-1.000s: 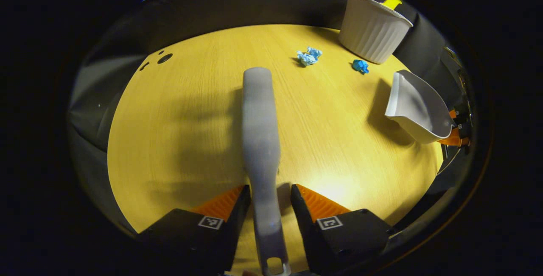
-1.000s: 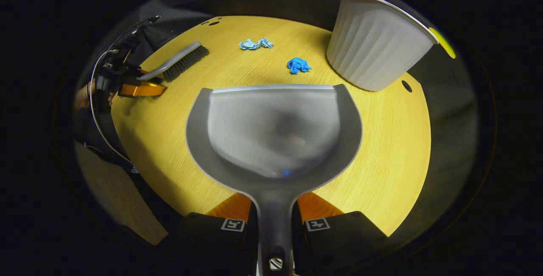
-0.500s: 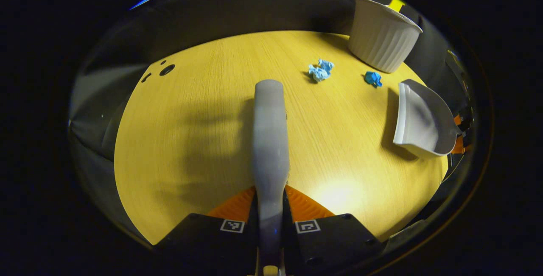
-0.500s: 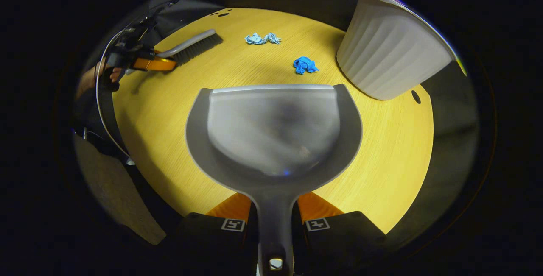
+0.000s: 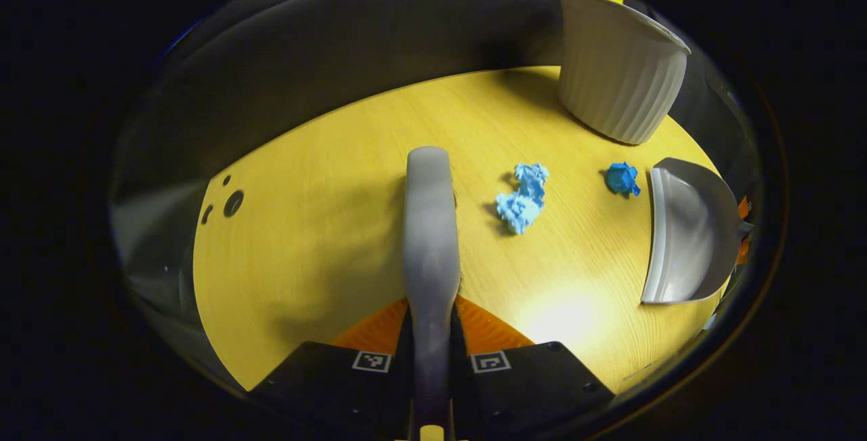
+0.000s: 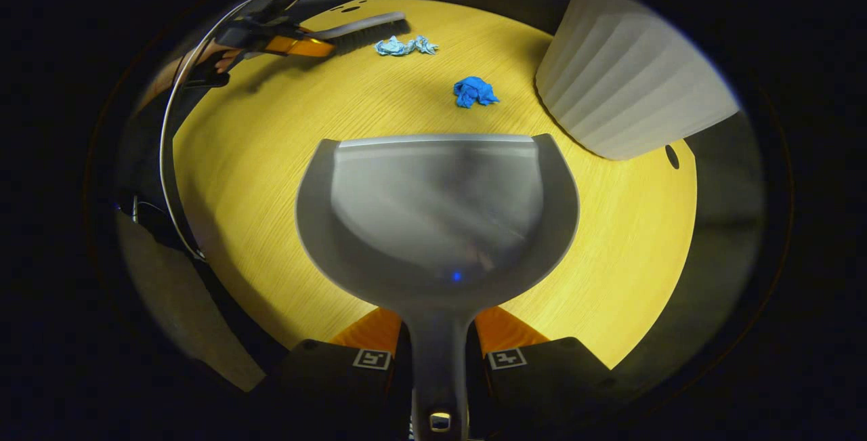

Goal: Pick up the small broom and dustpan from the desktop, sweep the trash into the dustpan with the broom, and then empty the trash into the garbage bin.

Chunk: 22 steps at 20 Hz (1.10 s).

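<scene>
Your left gripper (image 5: 431, 332) is closed on the broom (image 5: 428, 224), both fingers tight against its handle, the back of the brush head running forward over the desktop (image 5: 325, 238). Your right gripper (image 6: 437, 343) is clamped the same way on the dustpan (image 6: 437, 204) handle, pan mouth facing away from you.

Trash: the pale blue wad (image 5: 520, 198) lies just right of the broom head in the left gripper view. The darker blue wad (image 5: 622, 178) sits very near the dustpan lip. In the right gripper view it lies just beyond the lip, with the pale wad farther off beside the bristles. The ribbed white garbage bin (image 5: 620, 75) stands at the far right, close behind the darker wad.

Step in hand, as I read it: lining up the sweep. Nothing is in the pan yet.

Risks from here:
- The pan lip looks close to the desktop, but I cannot tell if it touches. Any gap and the wads slide under.
- The wads look like light crumpled paper. A fast stroke could flick them past the pan or against the bin wall.
- The two wads are well apart; one stroke may catch only the nearer.
- The bin crowds the pan's right side, so a wide swing could knock it.
</scene>
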Motion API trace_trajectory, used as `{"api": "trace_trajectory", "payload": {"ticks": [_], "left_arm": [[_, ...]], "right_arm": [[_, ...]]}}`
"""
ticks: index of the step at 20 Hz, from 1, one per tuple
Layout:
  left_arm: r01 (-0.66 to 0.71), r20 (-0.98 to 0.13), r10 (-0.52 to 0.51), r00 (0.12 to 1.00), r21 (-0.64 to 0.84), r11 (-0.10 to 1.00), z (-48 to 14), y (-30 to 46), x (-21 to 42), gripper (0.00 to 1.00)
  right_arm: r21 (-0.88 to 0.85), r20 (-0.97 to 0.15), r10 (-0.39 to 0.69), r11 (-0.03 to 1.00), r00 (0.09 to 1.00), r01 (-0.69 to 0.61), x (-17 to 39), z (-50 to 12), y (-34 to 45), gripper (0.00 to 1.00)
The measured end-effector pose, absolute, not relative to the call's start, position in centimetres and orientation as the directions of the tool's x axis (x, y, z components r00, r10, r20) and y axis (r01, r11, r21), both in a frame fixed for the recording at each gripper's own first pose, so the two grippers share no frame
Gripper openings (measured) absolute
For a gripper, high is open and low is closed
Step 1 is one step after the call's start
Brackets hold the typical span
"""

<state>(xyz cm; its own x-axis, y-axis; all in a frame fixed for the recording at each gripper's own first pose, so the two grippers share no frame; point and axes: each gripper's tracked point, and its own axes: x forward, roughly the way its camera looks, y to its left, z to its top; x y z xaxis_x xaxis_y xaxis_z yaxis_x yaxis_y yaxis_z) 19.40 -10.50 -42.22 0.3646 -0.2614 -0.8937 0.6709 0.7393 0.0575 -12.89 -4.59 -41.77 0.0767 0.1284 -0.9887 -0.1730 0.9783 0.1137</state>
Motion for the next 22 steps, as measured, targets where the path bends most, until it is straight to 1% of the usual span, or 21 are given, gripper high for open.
{"api": "trace_trajectory", "payload": {"ticks": [3,8,13,17,18,19,20,22], "left_arm": [[0.725,-0.895,-0.294,0.335,0.045,0.688,-42.6,-13.2,19.7,0.28],[0.789,-0.898,-0.348,0.268,-0.002,0.615,-42.4,-16.1,18.3,0.28],[0.855,-0.891,-0.423,0.164,-0.086,0.511,-41.7,-19.1,14.7,0.28],[0.905,-0.880,-0.466,0.091,-0.122,0.407,-41.6,-21.5,11.6,0.28],[0.915,-0.876,-0.477,0.068,-0.135,0.379,-41.4,-22.2,10.5,0.31],[0.924,-0.872,-0.488,0.045,-0.149,0.351,-41.2,-22.8,9.5,0.28],[0.933,-0.867,-0.497,0.023,-0.160,0.323,-41.3,-23.2,8.8,0.31],[0.935,-0.856,-0.516,-0.024,-0.202,0.291,-41.0,-23.9,7.2,0.31]], "right_arm": [[0.125,-0.987,0.141,0.975,0.078,-0.182,-12.5,-42.0,-4.5,0.36],[0.132,-0.986,0.148,0.974,0.076,-0.186,-12.2,-41.5,-4.4,0.36],[0.130,-0.985,0.149,0.971,0.085,-0.199,-12.1,-41.9,-4.4,0.36],[0.129,-0.985,0.150,0.970,0.091,-0.207,-12.0,-41.9,-4.3,0.37],[0.127,-0.984,0.149,0.969,0.092,-0.211,-12.0,-41.9,-4.4,0.36],[0.126,-0.984,0.149,0.969,0.094,-0.214,-12.0,-42.0,-4.4,0.36],[0.126,-0.984,0.150,0.968,0.096,-0.216,-12.0,-42.0,-4.4,0.36],[0.124,-0.984,0.149,0.967,0.102,-0.221,-11.7,-41.7,-4.3,0.36]]}}
